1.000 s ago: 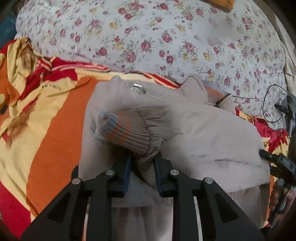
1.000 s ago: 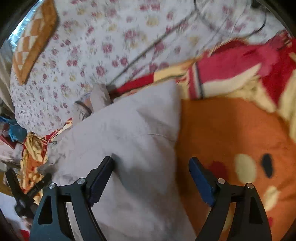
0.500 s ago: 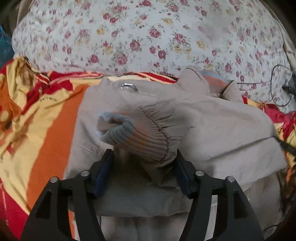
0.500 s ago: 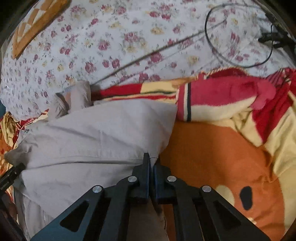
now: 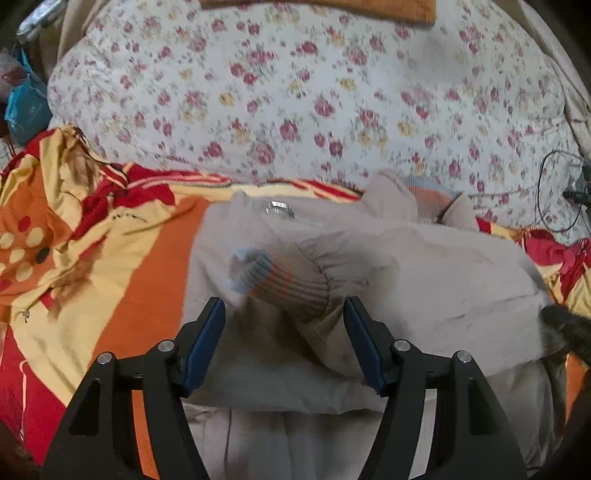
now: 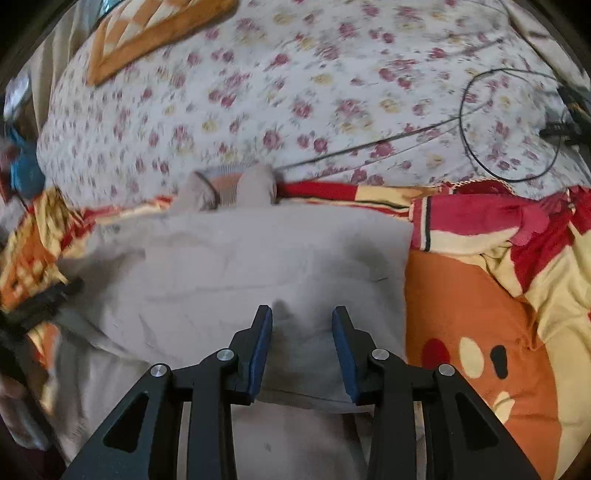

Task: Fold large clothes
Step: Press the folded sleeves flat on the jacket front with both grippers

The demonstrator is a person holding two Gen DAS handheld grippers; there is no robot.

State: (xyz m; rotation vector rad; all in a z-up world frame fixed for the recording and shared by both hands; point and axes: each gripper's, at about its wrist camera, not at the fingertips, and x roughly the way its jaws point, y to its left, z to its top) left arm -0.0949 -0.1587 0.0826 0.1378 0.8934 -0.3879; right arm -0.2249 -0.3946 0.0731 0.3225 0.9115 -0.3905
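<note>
A beige jacket (image 5: 436, 288) lies folded on the bed, its zip pull (image 5: 279, 209) near the top edge. Its sleeve lies across the body, ending in a ribbed cuff (image 5: 280, 282) with orange and blue stripes. My left gripper (image 5: 284, 317) is open just behind the cuff, and the sleeve runs loosely between its blue pads without being pressed. In the right wrist view the jacket (image 6: 258, 266) fills the middle. My right gripper (image 6: 302, 328) hovers over its near fold with jaws opening; cloth lies below the gap, and the pads do not press it.
An orange, red and yellow blanket (image 5: 110, 280) (image 6: 472, 306) lies under the jacket. Behind it is a floral quilt (image 5: 295, 103) with a black cable (image 6: 517, 122) looped on it. An orange patterned cushion (image 6: 147, 33) sits at the far back.
My left gripper let go of the sleeve, opened wide and drew back a little. My right gripper shut at the jacket's right edge, then shifted over the jacket and parted its jaws.
</note>
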